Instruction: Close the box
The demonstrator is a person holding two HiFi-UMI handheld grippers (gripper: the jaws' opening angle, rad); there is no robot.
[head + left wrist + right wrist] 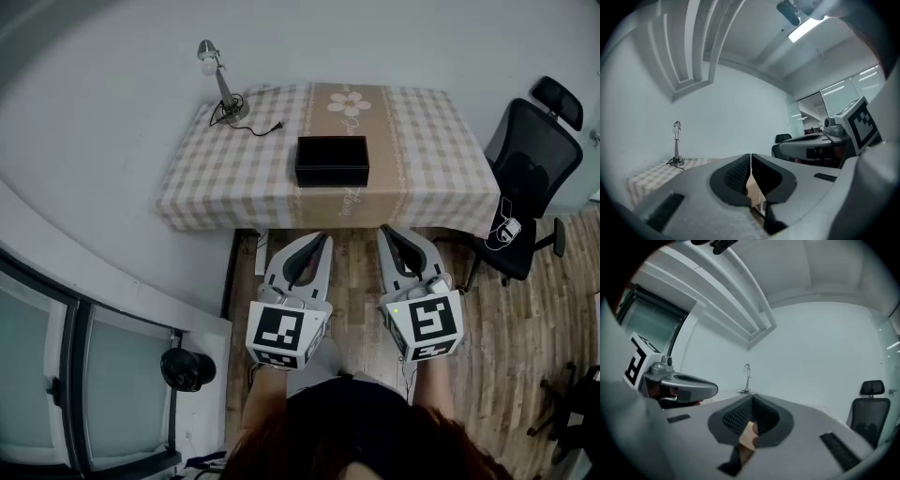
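The black rectangular box (332, 161) is sitting centrally on the beige checked-cloth table (211, 178), well apart from the person. The left tongs (317, 242) and right tongs (388, 234) are hanging side by side, each pressed together and empty, probably because the reach has not yet begun.

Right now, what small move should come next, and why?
Probably step forward and carry both grippers toward the black box. The left gripper and right gripper are shut, empty and short of the table; the box sits mid-table.
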